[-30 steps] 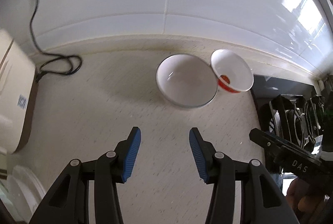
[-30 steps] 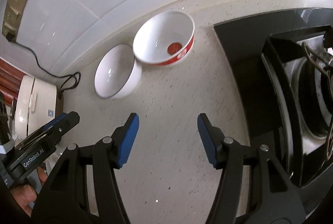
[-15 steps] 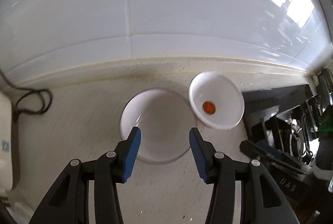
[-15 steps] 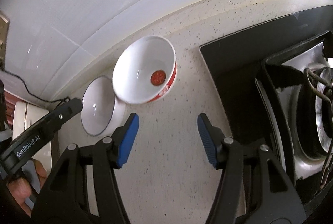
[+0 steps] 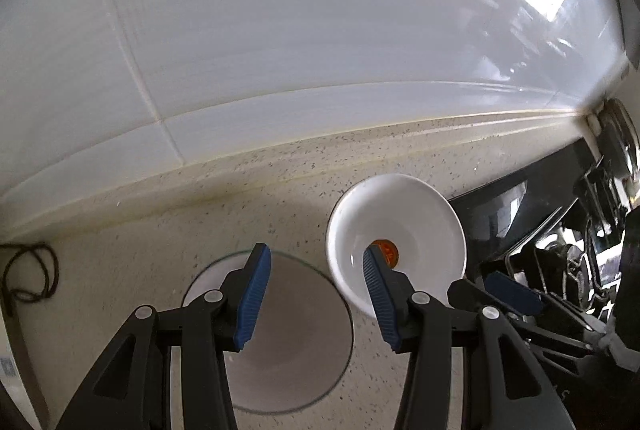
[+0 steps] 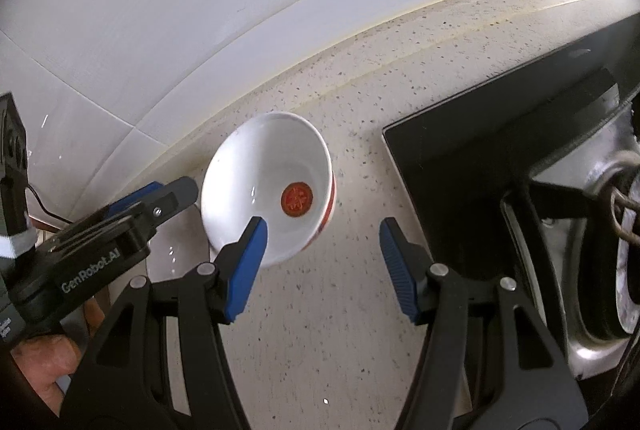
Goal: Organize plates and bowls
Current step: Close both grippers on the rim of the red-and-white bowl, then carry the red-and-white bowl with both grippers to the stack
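Left gripper (image 5: 314, 294) jaws apart, empty — over plain bowl (image 5: 296, 342); right gripper (image 6: 322, 270) likewise, red-marked bowl (image 6: 266, 186) ahead-left.

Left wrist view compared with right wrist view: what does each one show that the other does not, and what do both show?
Only the left wrist view shows the plain white bowl whole and a coiled black cable. Only the right wrist view shows the red band outside the other bowl, and a hand. Both show the red-emblem bowl, the speckled countertop, the black stove and the white tiled wall.
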The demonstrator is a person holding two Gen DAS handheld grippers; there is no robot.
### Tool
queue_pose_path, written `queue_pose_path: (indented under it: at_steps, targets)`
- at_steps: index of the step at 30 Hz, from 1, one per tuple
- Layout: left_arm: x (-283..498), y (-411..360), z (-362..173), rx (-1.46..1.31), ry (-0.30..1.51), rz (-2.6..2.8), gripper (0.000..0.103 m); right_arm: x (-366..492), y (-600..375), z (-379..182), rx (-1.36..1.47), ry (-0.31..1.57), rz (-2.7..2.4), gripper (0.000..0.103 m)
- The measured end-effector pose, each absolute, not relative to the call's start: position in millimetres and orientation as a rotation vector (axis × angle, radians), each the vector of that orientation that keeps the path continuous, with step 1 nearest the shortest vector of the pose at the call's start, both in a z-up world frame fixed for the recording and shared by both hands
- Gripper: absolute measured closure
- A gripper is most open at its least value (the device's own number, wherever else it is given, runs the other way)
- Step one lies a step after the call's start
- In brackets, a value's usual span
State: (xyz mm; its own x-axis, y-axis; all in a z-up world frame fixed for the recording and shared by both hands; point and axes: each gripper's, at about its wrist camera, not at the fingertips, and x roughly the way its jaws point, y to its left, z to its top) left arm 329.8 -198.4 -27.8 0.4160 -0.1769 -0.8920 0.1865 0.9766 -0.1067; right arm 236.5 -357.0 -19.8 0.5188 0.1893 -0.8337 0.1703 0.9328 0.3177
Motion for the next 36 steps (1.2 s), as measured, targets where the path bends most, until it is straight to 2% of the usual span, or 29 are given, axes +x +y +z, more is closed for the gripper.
queue_pose_path:
  at_steps: [2,8,11,15,17,20,22,27,36]
  targets:
    - [337.2,-201.2,-30.0,0.026,1.123,-0.234,0.057,241.9,-354.9,-23.1,0.371,1.04,0.012,0.041]
    - [354.5,-208.3,-41.7,0.052,1.171,-0.265,0.074,254.2,-350.1,-32.5,0.317,1.063,0.013,0.043]
    - [357.0,-211.0,-47.7,0.058,1.195,-0.267,0.074,259.4,-346.4,-35.5,0.279,1.074,0.009,0.05]
    - [358.6,-215.9,-55.0,0.053,1.223,-0.288,0.075,264.2,-344.9,-41.0,0.26,1.093,0.014,0.063]
    - [359.6,-218.3,-57.9,0.051,1.231,-0.29,0.078,266.1,-345.6,-43.4,0.26,1.095,0.025,0.067]
    - [362.2,-221.7,-61.5,0.04,1.251,-0.299,0.081,268.2,-342.7,-42.6,0.244,1.089,0.037,0.08]
    - [364.3,-223.7,-66.9,0.035,1.268,-0.306,0.088,270.4,-341.3,-43.2,0.231,1.086,0.031,0.082]
    - [365.4,-220.8,-68.8,-0.01,1.285,-0.296,0.094,266.8,-347.5,-42.0,0.255,1.085,0.033,0.082]
    - [354.1,-225.2,-65.9,-0.03,1.294,-0.333,0.096,246.8,-358.4,-39.0,0.262,1.101,0.015,0.083]
